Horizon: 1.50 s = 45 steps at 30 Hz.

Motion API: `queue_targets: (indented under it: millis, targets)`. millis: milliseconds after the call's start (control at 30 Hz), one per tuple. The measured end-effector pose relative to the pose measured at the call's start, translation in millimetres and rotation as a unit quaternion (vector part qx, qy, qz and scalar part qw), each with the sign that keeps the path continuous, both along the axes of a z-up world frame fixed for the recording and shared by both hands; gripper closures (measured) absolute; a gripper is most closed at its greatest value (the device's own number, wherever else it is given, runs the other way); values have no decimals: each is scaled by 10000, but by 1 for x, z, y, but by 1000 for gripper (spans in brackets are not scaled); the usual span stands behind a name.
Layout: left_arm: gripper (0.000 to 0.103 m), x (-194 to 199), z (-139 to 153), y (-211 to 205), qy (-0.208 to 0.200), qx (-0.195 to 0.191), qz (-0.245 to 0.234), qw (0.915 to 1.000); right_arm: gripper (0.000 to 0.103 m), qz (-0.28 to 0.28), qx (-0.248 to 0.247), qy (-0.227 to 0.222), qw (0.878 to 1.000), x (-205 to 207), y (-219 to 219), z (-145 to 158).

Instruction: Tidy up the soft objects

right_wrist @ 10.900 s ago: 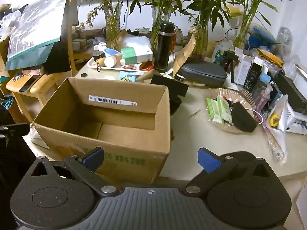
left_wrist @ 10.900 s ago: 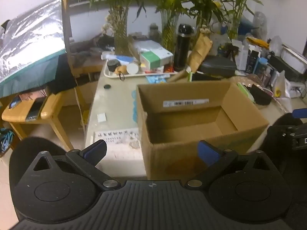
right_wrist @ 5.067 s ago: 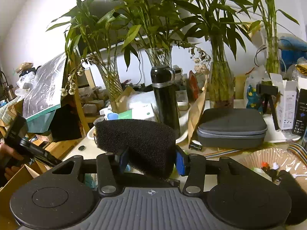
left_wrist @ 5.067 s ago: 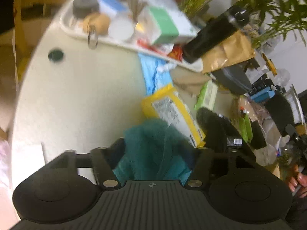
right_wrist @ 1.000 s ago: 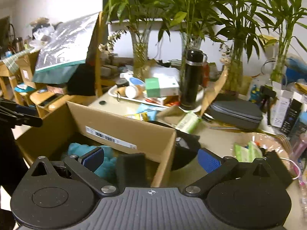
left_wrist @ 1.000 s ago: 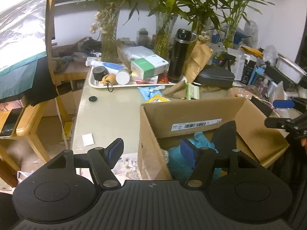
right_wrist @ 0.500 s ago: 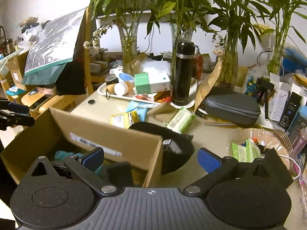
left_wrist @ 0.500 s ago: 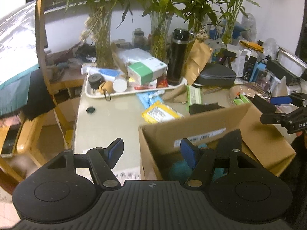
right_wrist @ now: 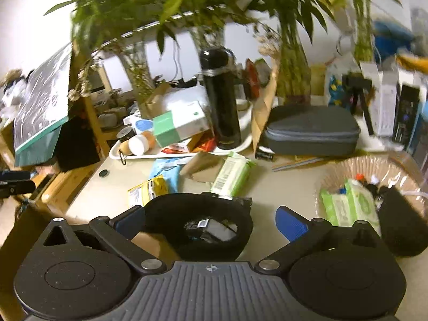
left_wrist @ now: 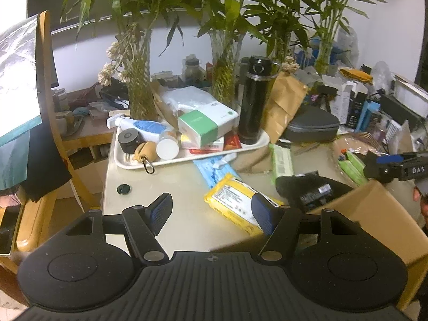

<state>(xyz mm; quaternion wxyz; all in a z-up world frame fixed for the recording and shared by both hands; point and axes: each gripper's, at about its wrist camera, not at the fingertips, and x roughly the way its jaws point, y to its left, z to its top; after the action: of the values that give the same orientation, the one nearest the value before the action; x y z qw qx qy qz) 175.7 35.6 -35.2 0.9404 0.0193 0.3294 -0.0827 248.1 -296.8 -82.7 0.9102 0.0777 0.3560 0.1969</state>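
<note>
Both grippers empty, jaws apart: left gripper (left_wrist: 212, 211) over bare table (left_wrist: 149, 182), right gripper (right_wrist: 210, 220) framing the black cap (right_wrist: 199, 226), likely next pick. Yellow pack (left_wrist: 236, 203) at 1 o'clock of left. Box (left_wrist: 374, 222) corner clear only in left view; green wipes (right_wrist: 347, 204) in basket (right_wrist: 396, 168), 2 o'clock, clearer in right view.

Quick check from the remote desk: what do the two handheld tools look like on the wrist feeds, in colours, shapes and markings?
Both match. The left tool and right tool have a matte black ribbed body with a small crosshair mark, two round black discs, black linkage arms with silver pivot pins, and blue ribbed fingertip pads. From the left view, the right tool's side bears white letters "DAS".
</note>
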Motion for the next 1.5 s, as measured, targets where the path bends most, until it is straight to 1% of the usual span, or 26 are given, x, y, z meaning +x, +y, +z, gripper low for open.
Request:
queue_targets:
  millis: [100, 200, 333, 433, 533, 600, 633, 733, 800, 833, 900, 967, 1033, 1133, 1167, 1200, 1233, 1267, 1300, 1333, 1400, 1500]
  targets:
    - [38, 6, -4, 4, -35, -47, 78, 10000, 0, -59, 101, 129, 9998, 14, -5, -6]
    - [38, 4, -11, 10, -144, -212, 278, 9993, 0, -148, 156, 296, 9993, 28, -8, -15]
    - [38, 6, -13, 9, -79, -152, 265, 9995, 0, -265, 203, 570, 9978, 48, -13, -29]
    - [38, 4, -12, 9, -125, -165, 237, 9995, 0, -156, 155, 665, 9975, 59, -10, -34]
    - [38, 5, -12, 11, -121, -232, 264, 9993, 1, -152, 0, 806, 9966, 73, -5, -43]
    - [38, 6, -13, 13, -87, -354, 303, 9989, 8, -209, -80, 929, 9954, 81, -3, -48]
    - [38, 7, -14, 14, -66, -421, 290, 9987, 10, -195, -64, 999, 9948, 85, -2, -51]
    - [38, 10, -16, 16, -30, -444, 314, 9985, 16, -140, -81, 1198, 9927, 95, 1, -60]
    - [38, 11, -17, 16, -9, -430, 334, 9985, 26, -158, -61, 1360, 9906, 101, 0, -66]
    - [38, 12, -17, 16, 2, -443, 330, 9985, 28, -191, -25, 1476, 9889, 105, -1, -70]
    - [38, 12, -18, 16, 12, -455, 311, 9985, 37, -290, 21, 1722, 9846, 110, -4, -78]
    - [38, 12, -18, 16, -1, -444, 309, 9985, 40, -329, 83, 1895, 9813, 114, -6, -85]
    - [38, 12, -18, 15, 9, -441, 301, 9986, 41, -261, 253, 2058, 9779, 117, -7, -90]
    - [38, 13, -19, 14, 12, -444, 268, 9987, 43, -197, 279, 2248, 9738, 122, -6, -99]
    - [38, 13, -19, 13, 5, -432, 255, 9987, 46, -176, 258, 2291, 9729, 123, -4, -101]
    - [38, 14, -20, 12, 0, -413, 249, 9988, 55, -170, 227, 2341, 9718, 124, -3, -104]
    - [38, 14, -20, 11, 3, -387, 249, 9989, 70, -185, 171, 2405, 9703, 124, -2, -106]
    - [38, 15, -20, 11, 7, -365, 252, 9990, 78, -206, 100, 2464, 9689, 124, -1, -107]
    - [38, 16, -20, 10, 8, -359, 251, 9990, 88, -167, 96, 2480, 9686, 122, 1, -106]
    - [38, 16, -21, 10, 11, -358, 251, 9990, 88, -136, 46, 2436, 9698, 120, 4, -103]
    - [38, 17, -21, 9, 23, -360, 259, 9990, 90, -26, -95, 2181, 9759, 114, 10, -92]
    - [38, 18, -21, 8, 19, -368, 223, 9991, 90, 14, -86, 1786, 9839, 101, 13, -72]
